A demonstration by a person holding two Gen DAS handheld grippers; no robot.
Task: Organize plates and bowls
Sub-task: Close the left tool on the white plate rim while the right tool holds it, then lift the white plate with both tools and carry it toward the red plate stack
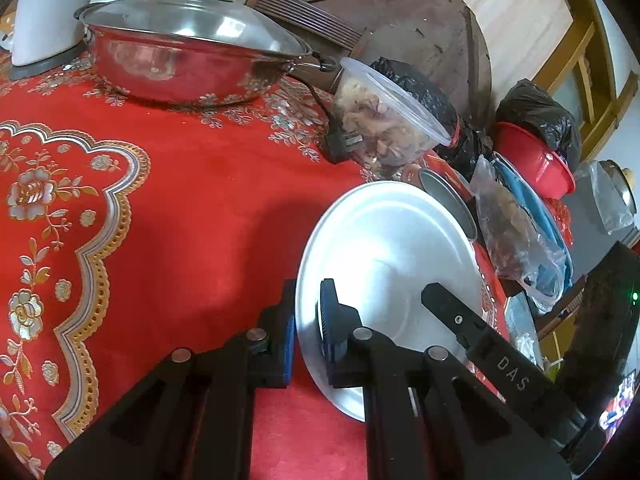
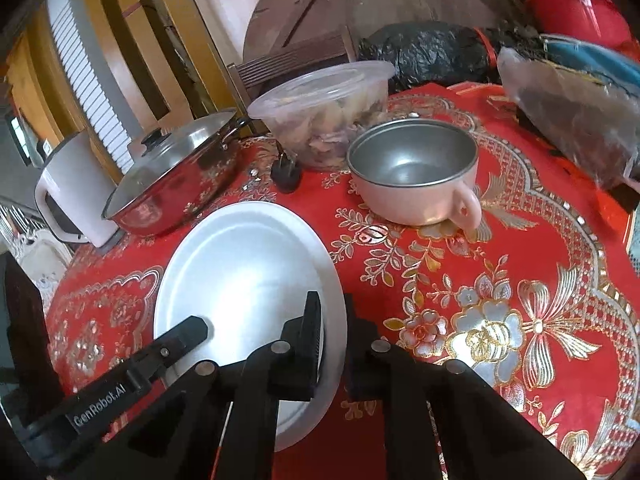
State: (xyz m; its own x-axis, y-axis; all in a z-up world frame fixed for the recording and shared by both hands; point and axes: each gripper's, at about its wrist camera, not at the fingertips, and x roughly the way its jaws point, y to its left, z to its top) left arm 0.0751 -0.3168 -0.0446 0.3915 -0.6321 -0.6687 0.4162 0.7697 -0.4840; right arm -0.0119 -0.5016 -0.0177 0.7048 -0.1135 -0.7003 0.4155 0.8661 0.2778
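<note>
- Step in hand, as I judge it: both my tools have the plate (image 2: 244, 280) by opposite edges, so I am moving it toward wherever plates and bowls get grouped.
- My left tool (image 1: 306, 332) is clenched on the plate's left rim, one blue-padded finger (image 1: 328, 320) on the inner face and the other behind the rim.
- My right tool (image 2: 334, 340) pinches the right rim in the same way, with only the rim's thickness between its fingers.
- The plate sits tilted over the near part of the red worktop (image 1: 180, 200); I cannot tell whether its near edge touches the cloth.
- The bowl (image 2: 416, 172), pink outside with a metal lining and a handle, stands upright to the far right of the plate, apart from it.
- Next move, I think: keep both grips even and level the plate, then bring it beside or under the bowl.
- That path calls for care, since a lidded wok (image 2: 176, 172) stands far left and a plastic tub (image 2: 320, 108) of food just behind the bowl.
- If one tool lets go early, the plate would likely swing on the other.
</note>
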